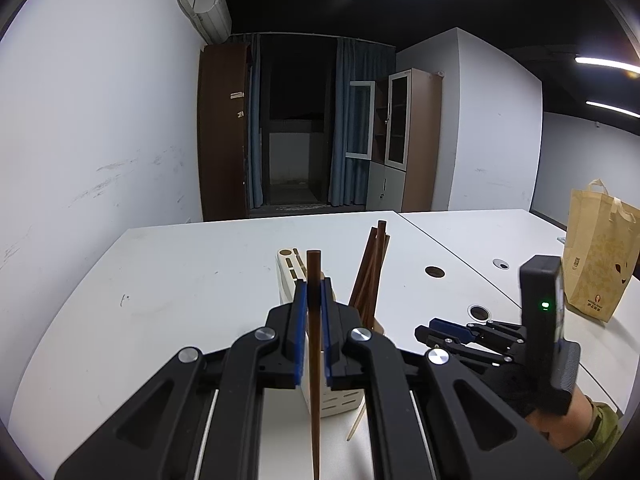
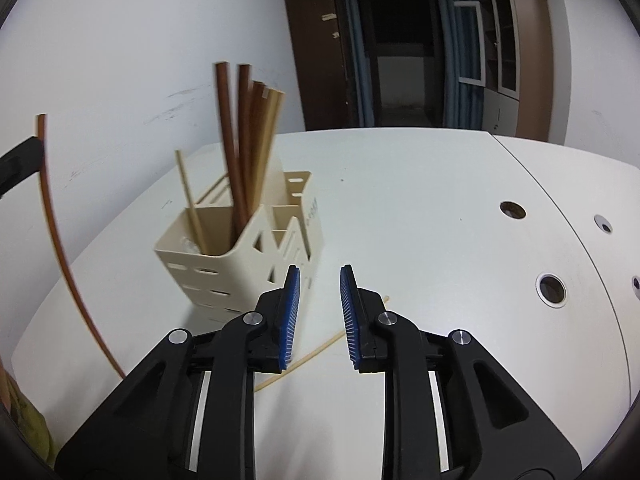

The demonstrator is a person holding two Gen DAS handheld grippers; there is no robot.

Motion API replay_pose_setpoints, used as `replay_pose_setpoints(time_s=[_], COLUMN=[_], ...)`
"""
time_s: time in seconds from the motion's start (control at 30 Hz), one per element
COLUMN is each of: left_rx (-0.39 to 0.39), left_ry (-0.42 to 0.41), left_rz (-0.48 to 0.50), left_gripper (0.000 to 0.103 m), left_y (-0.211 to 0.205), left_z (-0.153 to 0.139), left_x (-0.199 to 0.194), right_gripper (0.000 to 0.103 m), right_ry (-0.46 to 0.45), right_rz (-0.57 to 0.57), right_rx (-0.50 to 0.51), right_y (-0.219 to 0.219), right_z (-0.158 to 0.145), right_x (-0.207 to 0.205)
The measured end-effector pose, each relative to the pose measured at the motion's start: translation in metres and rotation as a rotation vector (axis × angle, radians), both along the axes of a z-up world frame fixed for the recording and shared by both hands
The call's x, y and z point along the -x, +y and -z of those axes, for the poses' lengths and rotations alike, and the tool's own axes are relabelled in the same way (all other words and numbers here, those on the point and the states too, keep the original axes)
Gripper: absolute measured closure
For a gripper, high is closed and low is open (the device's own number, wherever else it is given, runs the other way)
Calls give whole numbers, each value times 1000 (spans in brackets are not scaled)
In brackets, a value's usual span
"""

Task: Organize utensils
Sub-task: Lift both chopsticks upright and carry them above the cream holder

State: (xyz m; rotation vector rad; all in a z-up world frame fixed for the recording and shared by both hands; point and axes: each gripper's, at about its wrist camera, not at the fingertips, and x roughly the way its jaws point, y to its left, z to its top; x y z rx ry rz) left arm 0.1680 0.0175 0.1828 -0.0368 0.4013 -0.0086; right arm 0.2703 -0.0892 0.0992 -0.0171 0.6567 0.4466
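Observation:
My left gripper (image 1: 314, 292) is shut on a dark brown chopstick (image 1: 315, 360) and holds it upright above the cream utensil holder (image 1: 336, 402). The same chopstick (image 2: 60, 240) shows at the left of the right wrist view. The holder (image 2: 236, 256) stands on the white table and has several brown and light chopsticks (image 2: 244, 140) leaning in its near compartment. My right gripper (image 2: 319, 312) is open and empty, just right of the holder, above a light wooden chopstick (image 2: 316, 350) lying on the table. The right gripper (image 1: 444, 330) also shows in the left wrist view.
The white table (image 1: 180, 280) has round cable holes (image 2: 551, 289) on its right side. A brown paper bag (image 1: 596, 252) stands at the far right. A white wall runs along the table's left side.

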Motion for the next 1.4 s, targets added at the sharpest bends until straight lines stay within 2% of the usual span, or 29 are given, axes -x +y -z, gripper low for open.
replay_pose_setpoints(time_s=[0.6,0.8,1.33,1.4], left_rx=[9,11,20,22], left_ry=[-24,-22,-34,-34], left_rz=[10,15,25,25], left_gripper=[96,96,96,96], left_y=[10,7,13,13], left_z=[-1,-1,-6,-6], left_x=[7,9,17,18], right_gripper=[66,66,67,72], right_ry=[223,285,362,378], right_rz=[132,167,198,196], right_rx=[61,93,178,188], right_y=[0,4,16,16], right_z=[74,97,124,127], right_x=[-85,-103,-137,-139])
